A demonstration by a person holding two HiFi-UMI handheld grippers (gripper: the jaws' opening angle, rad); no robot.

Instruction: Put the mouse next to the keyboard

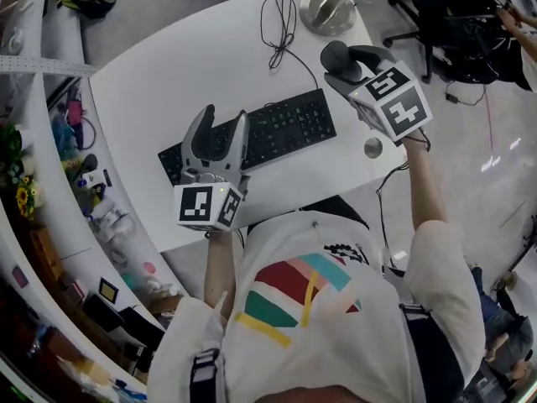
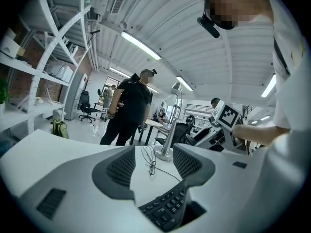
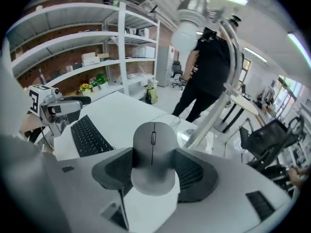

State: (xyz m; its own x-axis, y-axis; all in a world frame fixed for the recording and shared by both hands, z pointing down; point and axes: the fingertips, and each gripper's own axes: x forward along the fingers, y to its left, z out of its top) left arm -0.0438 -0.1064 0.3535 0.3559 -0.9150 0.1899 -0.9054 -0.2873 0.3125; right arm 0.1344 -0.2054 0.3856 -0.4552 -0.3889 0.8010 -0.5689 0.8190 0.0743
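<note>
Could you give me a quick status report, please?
Right hand-held gripper shut on mouse, above table near keyboard's right end. Left hand-held gripper open, empty, over keyboard. Small round cap nearby.

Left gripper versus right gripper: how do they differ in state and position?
The right gripper is shut on a grey computer mouse; the left gripper stands open, empty. The left hovers over the black keyboard; the right hangs past its right end. Both carry marker cubes.

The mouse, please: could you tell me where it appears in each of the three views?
Head view: mouse upper right, held by the right gripper.
Left gripper view: cannot make it out.
Right gripper view: centre, between the fingers.
Shared landmark: the black keyboard, in all three.
</note>
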